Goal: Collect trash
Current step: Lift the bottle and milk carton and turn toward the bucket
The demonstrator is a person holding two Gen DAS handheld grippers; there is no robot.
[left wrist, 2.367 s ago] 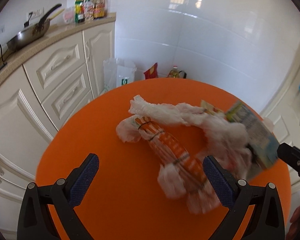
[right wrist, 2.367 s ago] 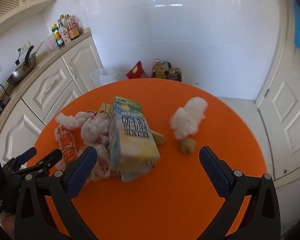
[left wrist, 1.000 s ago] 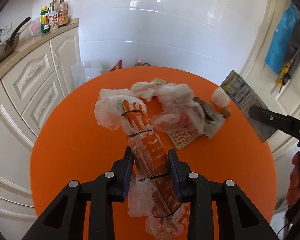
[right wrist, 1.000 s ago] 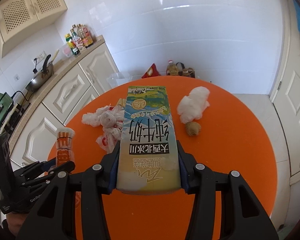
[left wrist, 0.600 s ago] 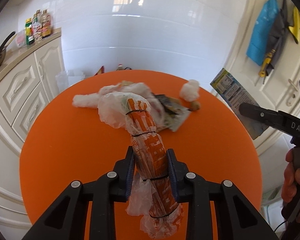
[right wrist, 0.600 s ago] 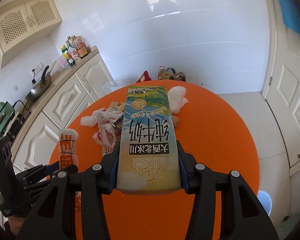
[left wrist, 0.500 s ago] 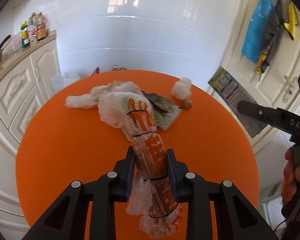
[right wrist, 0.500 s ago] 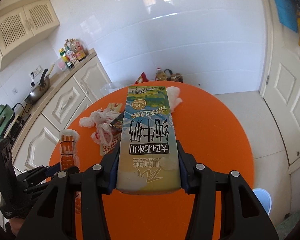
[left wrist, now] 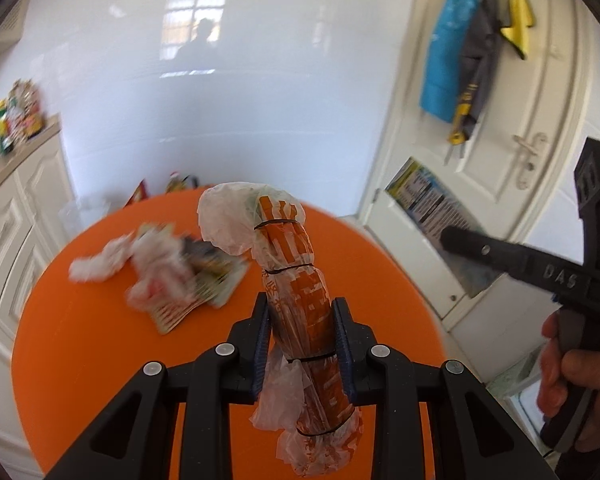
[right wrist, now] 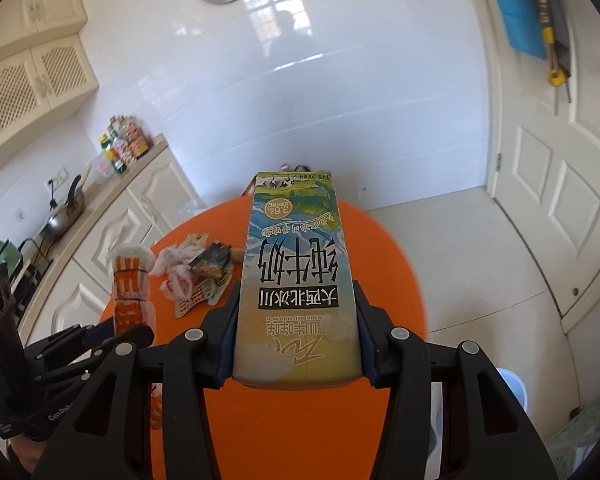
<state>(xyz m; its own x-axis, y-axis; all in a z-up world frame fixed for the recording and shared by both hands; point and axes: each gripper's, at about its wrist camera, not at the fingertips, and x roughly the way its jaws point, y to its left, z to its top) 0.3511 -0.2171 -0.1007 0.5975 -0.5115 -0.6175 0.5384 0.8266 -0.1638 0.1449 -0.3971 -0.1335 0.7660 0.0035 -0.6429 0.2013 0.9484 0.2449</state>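
Observation:
My left gripper (left wrist: pixel 302 336) is shut on an orange wrapper roll in clear plastic (left wrist: pixel 296 288) and holds it well above the round orange table (left wrist: pixel 100 360). The roll also shows in the right wrist view (right wrist: pixel 130 284). My right gripper (right wrist: pixel 296 340) is shut on a milk carton (right wrist: pixel 296 276) and holds it above the table (right wrist: pixel 384 280). The carton shows at the right in the left wrist view (left wrist: pixel 432 208). A pile of tissue, plastic and paper scraps (left wrist: pixel 172 272) lies on the table, left of both grippers (right wrist: pixel 198 276).
White cabinets (right wrist: pixel 116 232) with a counter, pan (right wrist: pixel 62 220) and bottles (right wrist: pixel 120 148) run along the left. A white door (right wrist: pixel 556 184) stands at the right, with cloths hanging on it (left wrist: pixel 468 52). A pale blue bin (right wrist: pixel 512 392) sits on the floor at lower right.
Both grippers have risen and tilted up with their loads still held. The table and the scrap pile now sit lower and farther away in both views.

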